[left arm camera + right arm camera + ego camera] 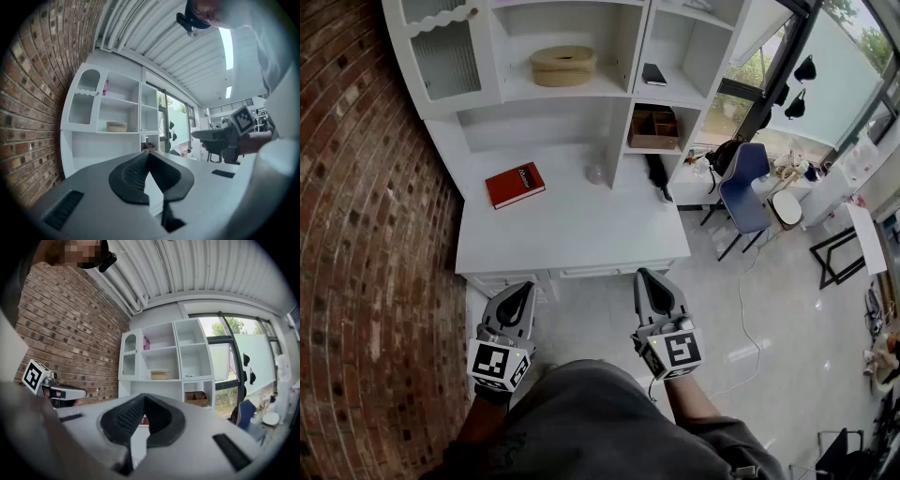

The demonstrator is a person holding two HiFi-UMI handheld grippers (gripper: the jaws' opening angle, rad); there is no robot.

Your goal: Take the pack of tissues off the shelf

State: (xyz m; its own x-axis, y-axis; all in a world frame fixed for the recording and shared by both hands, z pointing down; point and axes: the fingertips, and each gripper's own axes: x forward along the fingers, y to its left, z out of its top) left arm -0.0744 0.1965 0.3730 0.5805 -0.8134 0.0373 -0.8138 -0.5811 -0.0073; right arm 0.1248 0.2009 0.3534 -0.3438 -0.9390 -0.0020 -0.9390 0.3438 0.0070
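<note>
A pink pack, likely the tissues [146, 343], stands on the upper shelf of the white shelf unit [623, 56]; the left gripper view also catches the pack [106, 87]. The head view cuts that shelf off. Both grippers hover in front of the white desk [572, 230], below its front edge and well short of the shelves. My left gripper [523, 289] is shut with nothing between its jaws. My right gripper [647, 277] is shut and empty too. In their own views, the left gripper [148, 156] and right gripper [143, 398] point toward the shelf unit.
A red book [515, 184] lies on the desk, with a small clear object [594, 174] beside it. A round woven box [563, 66], a dark book [654, 74] and a brown box [653, 127] fill lower shelves. A brick wall [366, 234] runs on the left, a blue chair [744, 187] on the right.
</note>
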